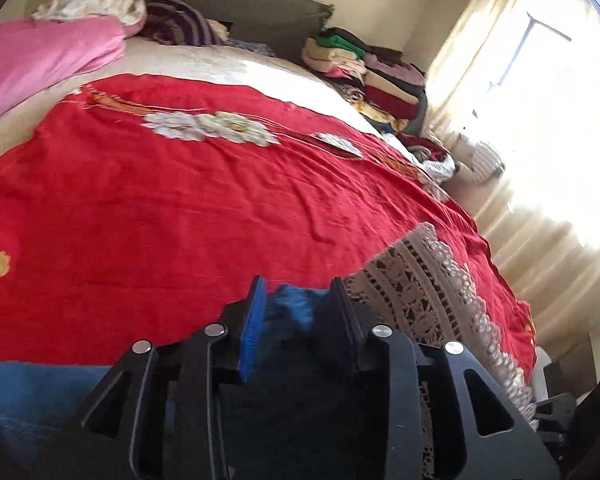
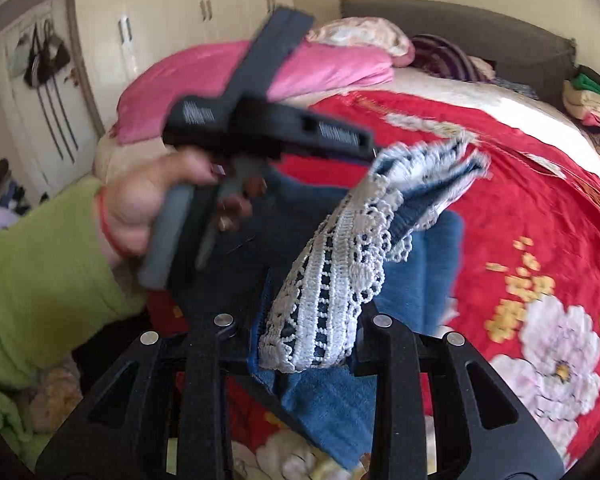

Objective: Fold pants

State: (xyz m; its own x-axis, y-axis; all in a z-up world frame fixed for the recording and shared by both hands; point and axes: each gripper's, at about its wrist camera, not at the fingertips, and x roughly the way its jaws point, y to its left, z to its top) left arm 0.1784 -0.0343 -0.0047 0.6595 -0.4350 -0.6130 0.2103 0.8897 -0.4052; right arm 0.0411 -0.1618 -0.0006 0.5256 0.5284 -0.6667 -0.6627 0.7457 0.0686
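bed: red flowered bedspread [image 1: 172,208] | pants [image 2: 432,248]: blue, lace-trimmed, lifted above bedspread between both tongs | right tongs [image 2: 308,320]: clamped on lace hem | left tongs [image 1: 300,304]: parted, blue cloth in gap, pads not pressing

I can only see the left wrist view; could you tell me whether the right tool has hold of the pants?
Observer: Yes, the right tool is shut on the lace hem of the blue pants.
Operator: Thank you. Is that hem lying on the bed?
Observer: No, it is lifted above the red bedspread.
Operator: And what is holding the left tool?
Observer: A hand in a green sleeve grips its handle.
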